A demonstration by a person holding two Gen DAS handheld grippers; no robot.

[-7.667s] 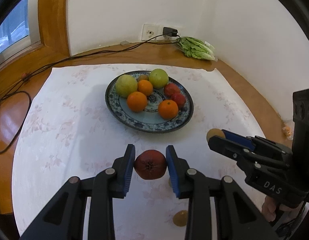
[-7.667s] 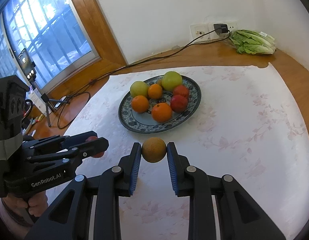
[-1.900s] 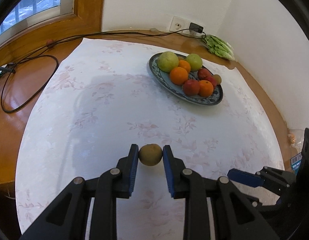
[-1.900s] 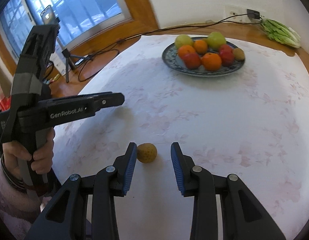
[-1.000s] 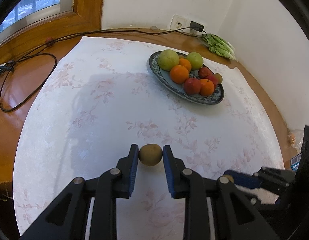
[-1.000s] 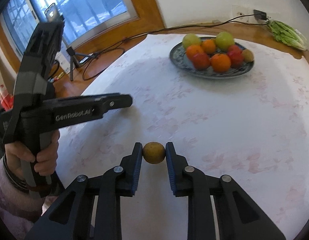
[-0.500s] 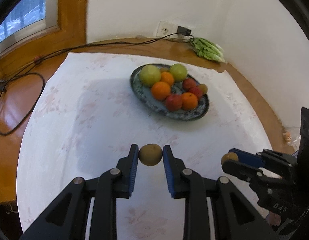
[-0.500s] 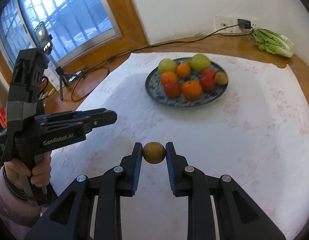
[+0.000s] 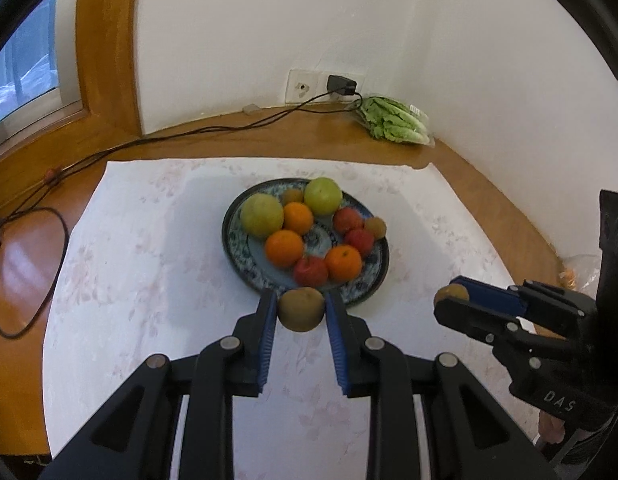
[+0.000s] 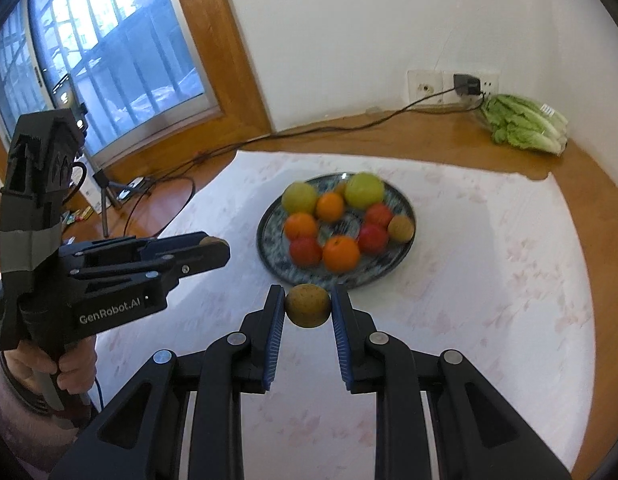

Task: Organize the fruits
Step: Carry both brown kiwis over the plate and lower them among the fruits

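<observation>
A blue patterned plate [image 9: 373, 280] [image 10: 397, 264] on the white tablecloth holds green apples, oranges, red fruits and small brown fruits. My left gripper [image 9: 301, 310] is shut on a brown kiwi [image 9: 301, 309], held just in front of the plate's near rim. It also shows in the right wrist view [image 10: 213, 246], left of the plate. My right gripper [image 10: 307, 306] is shut on a yellow-brown round fruit [image 10: 307, 306], also just short of the plate's near rim. It shows in the left wrist view [image 9: 449, 294], right of the plate.
A bag of lettuce [image 9: 393, 122] [image 10: 525, 124] lies at the back right by the wall socket [image 9: 305, 86]. Black cables [image 9: 25, 216] run over the wooden table on the left. A window [image 10: 109, 52] is at the left. A phone on a tripod [image 10: 65, 96] stands beyond the table.
Both grippers have moved forward toward the plate, each still holding its fruit. The plate now lies close ahead of the fingertips.
</observation>
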